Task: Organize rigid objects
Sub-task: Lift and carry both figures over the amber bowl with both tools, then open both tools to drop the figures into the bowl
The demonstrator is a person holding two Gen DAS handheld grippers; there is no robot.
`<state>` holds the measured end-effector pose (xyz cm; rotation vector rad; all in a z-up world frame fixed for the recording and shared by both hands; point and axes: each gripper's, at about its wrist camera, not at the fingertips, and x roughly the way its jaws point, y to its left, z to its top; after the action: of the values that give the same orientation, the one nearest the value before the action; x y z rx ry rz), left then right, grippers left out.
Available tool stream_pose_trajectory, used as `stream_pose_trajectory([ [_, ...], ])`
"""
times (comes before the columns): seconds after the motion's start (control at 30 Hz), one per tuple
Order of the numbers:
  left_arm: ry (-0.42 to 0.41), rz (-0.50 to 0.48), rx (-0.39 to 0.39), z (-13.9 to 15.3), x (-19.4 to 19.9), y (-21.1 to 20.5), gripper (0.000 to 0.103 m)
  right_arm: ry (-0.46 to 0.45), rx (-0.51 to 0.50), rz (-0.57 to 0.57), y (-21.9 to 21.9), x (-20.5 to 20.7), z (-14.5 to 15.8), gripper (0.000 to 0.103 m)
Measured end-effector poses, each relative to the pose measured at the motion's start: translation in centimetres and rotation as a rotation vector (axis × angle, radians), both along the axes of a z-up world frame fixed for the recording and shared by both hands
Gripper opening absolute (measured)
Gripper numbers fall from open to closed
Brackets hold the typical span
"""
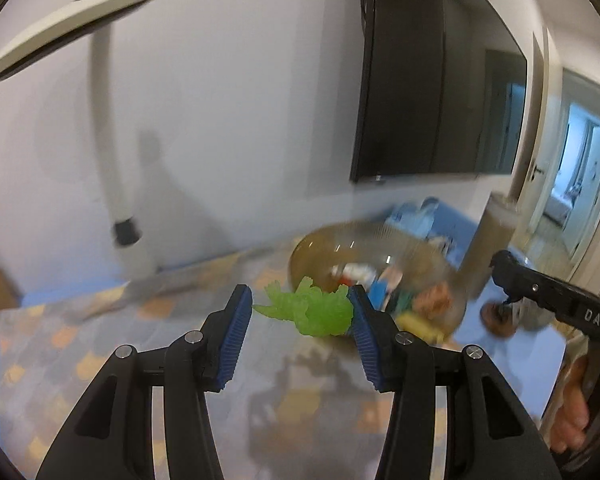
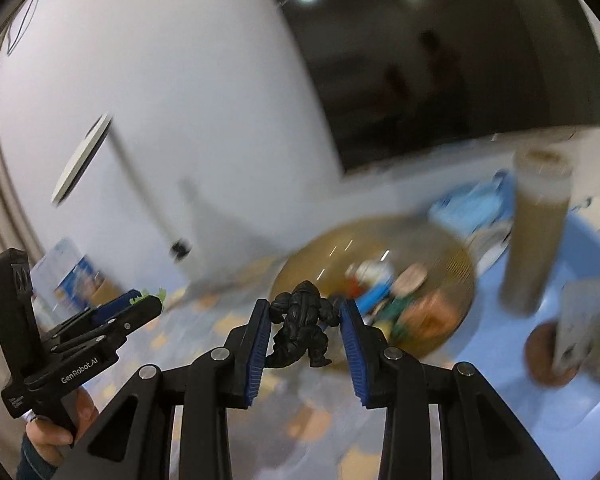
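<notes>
- My left gripper (image 1: 302,308) clamps a green figure (image 1: 310,312) above the table (image 1: 80,344).
- My right gripper (image 2: 304,320) clamps a black gorilla (image 2: 302,320), near the toy-filled bowl (image 2: 456,276).

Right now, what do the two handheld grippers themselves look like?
Both are black plastic. The left gripper and right gripper each have two fingers with ribbed blue pads and silver pivot pins. White "GenRobot.AI" lettering marks the left one's body; "DAS" marks the right one's.
</notes>
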<state>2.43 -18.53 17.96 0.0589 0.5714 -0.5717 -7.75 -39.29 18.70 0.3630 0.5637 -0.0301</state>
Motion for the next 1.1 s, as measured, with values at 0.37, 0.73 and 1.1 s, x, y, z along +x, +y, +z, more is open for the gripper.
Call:
stream_pose_trajectory([
  [0.37, 0.113, -0.035, -0.017, -4.4, 6.9, -6.6, 0.047, 0.056, -0.003, -0.186, -3.4, 5.6, -1.6, 0.035],
  [0.73, 0.067, 0.042, 0.013, -2.3, 5.2, -1.2, 0.083, 0.085, 0.032, -0.181, -3.0, 6.0, -1.8, 0.058],
  [1.1, -0.046, 0.231, 0.051, 2.4, -5.3, 13.5, 0.086, 0.039, 0.007, 0.102, 10.4, 3.0, 0.5, 0.061],
])
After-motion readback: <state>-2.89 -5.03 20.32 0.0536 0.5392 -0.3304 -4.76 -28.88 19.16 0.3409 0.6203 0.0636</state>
